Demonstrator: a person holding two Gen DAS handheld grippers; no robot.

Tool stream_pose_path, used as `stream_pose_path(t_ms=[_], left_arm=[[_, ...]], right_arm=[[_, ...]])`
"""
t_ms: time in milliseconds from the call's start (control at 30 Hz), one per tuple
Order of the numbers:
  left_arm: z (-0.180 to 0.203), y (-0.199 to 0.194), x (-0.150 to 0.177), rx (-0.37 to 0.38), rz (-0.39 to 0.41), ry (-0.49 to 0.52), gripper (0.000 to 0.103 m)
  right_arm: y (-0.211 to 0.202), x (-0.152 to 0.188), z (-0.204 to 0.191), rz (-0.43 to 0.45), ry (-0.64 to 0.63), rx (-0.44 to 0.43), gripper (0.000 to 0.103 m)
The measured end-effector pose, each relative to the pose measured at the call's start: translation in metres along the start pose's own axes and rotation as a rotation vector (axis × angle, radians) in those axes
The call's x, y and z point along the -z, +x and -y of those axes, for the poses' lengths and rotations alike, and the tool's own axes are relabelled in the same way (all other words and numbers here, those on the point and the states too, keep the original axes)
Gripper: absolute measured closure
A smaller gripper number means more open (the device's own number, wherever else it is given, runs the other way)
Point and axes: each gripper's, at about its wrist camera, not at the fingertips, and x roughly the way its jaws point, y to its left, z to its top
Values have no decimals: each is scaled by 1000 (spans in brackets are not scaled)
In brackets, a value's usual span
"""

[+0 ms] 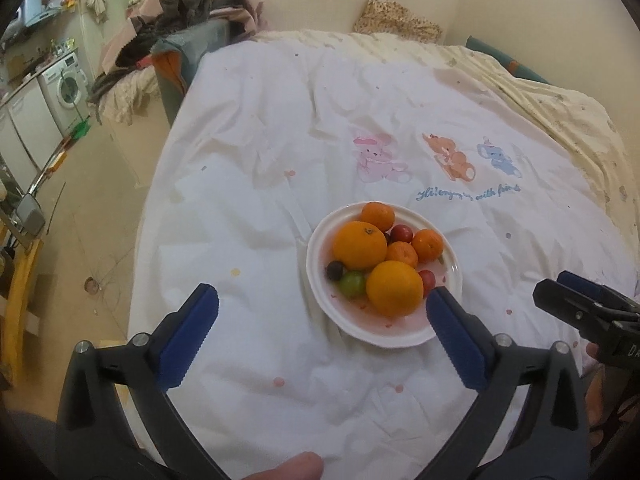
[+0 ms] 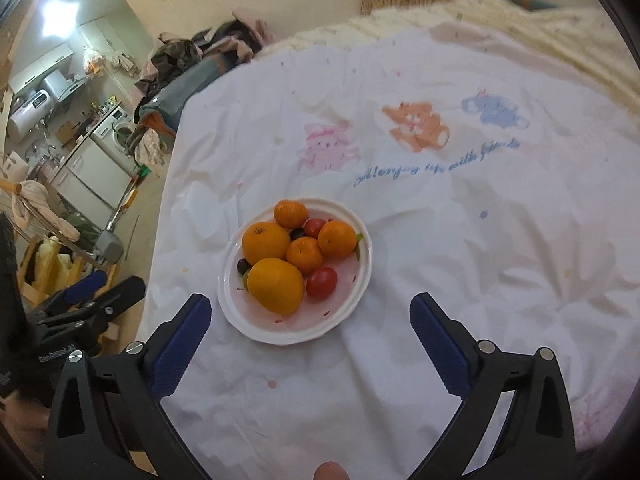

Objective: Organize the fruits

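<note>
two black hand-held grippers with blue ribbed pads stand with their jaws spread wide and nothing between them. the left gripper [image 1: 322, 304] fills the bottom of the left wrist view, and its right-hand pad overlaps the near rim of the round white plate with a scalloped edge [image 1: 448, 248], though touch cannot be told. the right gripper [image 2: 310, 312] fills the bottom of the right wrist view, with the plate just beyond its left-hand pad, centre-left in that frame. on the plate lie two large oranges, one at the near side [image 1: 394, 288] and one at the left [image 1: 360, 244], three smaller mandarins [image 1: 427, 245] toward the far side, red cherry tomatoes [image 2: 321, 282], a dark grape [image 1: 334, 270] and a green grape [image 1: 352, 283], all packed close together. the plate rests on a wrinkled white bed cover printed with pink, orange and blue bears [image 1: 452, 156] and blue script. a washing machine [image 1: 69, 84] stands at the upper left of the left wrist view.
</note>
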Motion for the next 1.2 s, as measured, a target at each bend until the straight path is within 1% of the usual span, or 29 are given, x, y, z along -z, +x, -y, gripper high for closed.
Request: stream_pose_path(t_ms=[167, 267, 333, 433, 467, 533, 700, 800, 1000, 1200], left_arm=[[-2, -17, 14, -29, 40, -10, 0], [-1, -24, 23, -52, 69, -8, 0], [-1, -25, 28, -51, 79, -11, 0], [-4, -20, 31, -50, 67, -42, 0], [-7, -18, 30, -25, 58, -67, 0], [-8, -18, 30, -6, 52, -76, 0], [-8, -21, 29, 2, 70, -76, 0], [-6, -18, 30, 0, 60, -71, 0], [-8, -14, 29, -4, 48, -75, 0], [-5, -14, 31, -4, 54, -58, 0]], right_arm=[[-16, 15, -14, 70, -64, 51, 0], [-19, 23, -17, 81, -64, 55, 0], [-18, 26, -18, 78, -68, 63, 0], [-19, 27, -21, 92, -85, 84, 0], [-19, 27, -22, 98, -92, 90, 0], [-18, 28, -23, 106, -97, 106, 0], [-15, 27, -21, 110, -87, 125, 0], [-15, 26, -19, 121, -79, 130, 0], [-13, 26, -19, 115, -78, 129, 0], [-15, 26, -19, 125, -79, 132, 0]])
